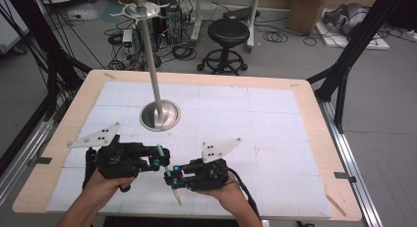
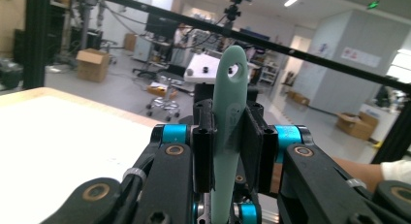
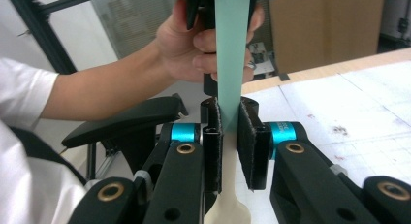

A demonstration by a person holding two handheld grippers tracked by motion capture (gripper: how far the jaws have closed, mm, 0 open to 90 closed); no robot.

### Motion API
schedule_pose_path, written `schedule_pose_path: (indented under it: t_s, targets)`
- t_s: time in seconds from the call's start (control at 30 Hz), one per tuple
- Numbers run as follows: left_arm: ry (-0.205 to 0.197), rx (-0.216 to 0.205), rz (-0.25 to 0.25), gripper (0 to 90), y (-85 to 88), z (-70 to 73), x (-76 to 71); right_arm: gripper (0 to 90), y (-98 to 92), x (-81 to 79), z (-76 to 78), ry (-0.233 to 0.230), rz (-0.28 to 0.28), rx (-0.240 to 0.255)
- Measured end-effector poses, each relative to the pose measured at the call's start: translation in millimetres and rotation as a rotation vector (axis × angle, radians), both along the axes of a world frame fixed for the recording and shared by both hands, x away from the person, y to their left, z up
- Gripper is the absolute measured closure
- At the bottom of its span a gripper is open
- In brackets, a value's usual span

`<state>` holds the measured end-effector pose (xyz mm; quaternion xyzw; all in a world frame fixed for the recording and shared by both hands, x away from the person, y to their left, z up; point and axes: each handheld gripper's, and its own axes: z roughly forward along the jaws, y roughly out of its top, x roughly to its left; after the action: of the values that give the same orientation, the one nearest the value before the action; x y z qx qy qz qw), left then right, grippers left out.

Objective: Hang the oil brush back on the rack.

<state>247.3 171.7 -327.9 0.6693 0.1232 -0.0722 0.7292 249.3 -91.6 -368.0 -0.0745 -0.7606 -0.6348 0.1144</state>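
**Both grippers clamped on one green-handled utensil**

While the person's hands come in from the near edge of the table (image 1: 314,114), the left gripper (image 1: 158,157) sits at the near left of the white mat (image 1: 275,119), its jaws closed on the pale green handle of a utensil (image 1: 169,177). From the left gripper view, that handle (image 2: 228,132) stands upright between the black pads, its tip pierced by a hanging hole. Behind the grippers, toward the far side of the mat, a metal stand (image 1: 158,111) rises from a round base, well apart from both. Just right of the left gripper, the right gripper (image 1: 173,178) faces it, jaws closed on the same utensil lower down, where green meets a cream blade (image 3: 228,212). The right gripper view shows the person's left hand (image 3: 194,44) beyond.
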Motion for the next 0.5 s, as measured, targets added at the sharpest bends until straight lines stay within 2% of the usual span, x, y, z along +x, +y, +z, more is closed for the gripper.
schedule_pose_path:
  t_s: [0.03, 0.07, 0.1, 0.13, 0.17, 0.2, 0.23, 0.27, 0.33, 0.37, 0.4, 0.47, 0.5]
  targets:
    - [0.003, 0.006, 0.013, 76.5, 0.5, 0.3, 0.2, 79.8, 0.0, 0.0, 0.0, 0.000, 0.000, 0.000]
    - [0.008, 0.012, 0.040, 76.6, 1.0, 0.6, 0.6, 72.0, -0.2, -1.3, 0.2, -0.002, -0.020, -0.002]
    - [0.007, 0.024, 0.068, 76.7, 1.5, 1.0, 0.6, 61.3, -0.7, -3.4, 1.0, -0.003, -0.069, -0.002]
    - [0.007, 0.036, 0.095, 76.7, 1.5, 1.2, 0.5, 60.1, -1.5, -4.5, 1.5, -0.003, -0.115, -0.007]
    - [0.008, 0.046, 0.113, 76.8, 1.4, 1.4, 0.4, 60.1, -2.9, -5.7, 2.1, -0.011, -0.152, -0.027]
    - [0.006, 0.063, 0.143, 76.8, 1.1, 1.8, -0.2, 60.3, -3.9, -7.5, 2.1, -0.043, -0.209, -0.045]
    - [0.000, 0.071, 0.163, 76.8, 0.4, 2.1, -0.9, 60.3, -3.9, -7.5, 2.1, -0.043, -0.209, -0.045]
    - [-0.002, 0.079, 0.183, 76.9, -0.5, 2.5, -1.8, 62.3, -3.5, -9.4, 2.0, -0.050, -0.244, -0.059]
    - [-0.003, 0.083, 0.220, 76.9, -2.2, 3.7, -3.5, 63.2, -2.9, -10.5, 2.1, -0.057, -0.263, -0.067]
    - [-0.004, 0.085, 0.240, 76.9, -3.0, 4.4, -4.1, 65.9, -2.0, -11.6, 2.2, -0.071, -0.275, -0.071]
    - [-0.005, 0.090, 0.256, 76.9, -3.6, 5.3, -4.8, 67.9, -0.6, -13.7, 2.2, -0.093, -0.309, -0.087]
    - [-0.007, 0.097, 0.281, 76.9, -5.9, 6.8, -6.0, 70.3, -0.1, -14.7, 2.3, -0.098, -0.324, -0.096]
    - [-0.006, 0.102, 0.291, 76.9, -7.2, 7.5, -6.6, 71.9, 0.3, -15.0, 2.1, -0.118, -0.342, -0.100]
